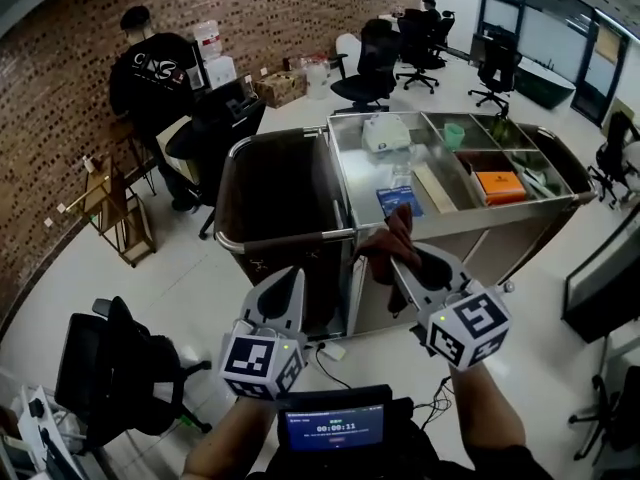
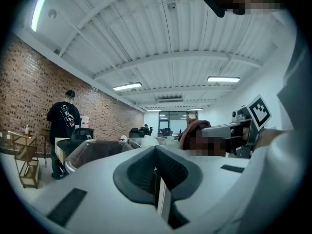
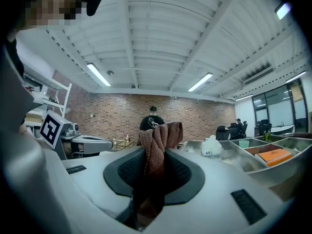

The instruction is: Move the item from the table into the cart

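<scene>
A reddish-brown cloth (image 3: 158, 143) sticks up from between the jaws of my right gripper (image 3: 156, 172), which is shut on it. From the head view the cloth (image 1: 388, 246) hangs at the near edge of the steel cart (image 1: 520, 208), by the tray that holds a blue packet (image 1: 398, 201). My left gripper (image 1: 292, 280) is shut with nothing in it and sits in front of the cart's dark bag (image 1: 275, 188). In the left gripper view the jaws (image 2: 159, 186) are pressed together, with the cloth (image 2: 192, 129) off to the right.
The cart's trays hold a white bundle (image 1: 385, 133), a green cup (image 1: 454, 134) and an orange box (image 1: 499, 184). A person in black (image 1: 150, 68) stands at a desk by the brick wall. Nearby are a wooden rack (image 1: 115, 208) and a black chair (image 1: 115, 373).
</scene>
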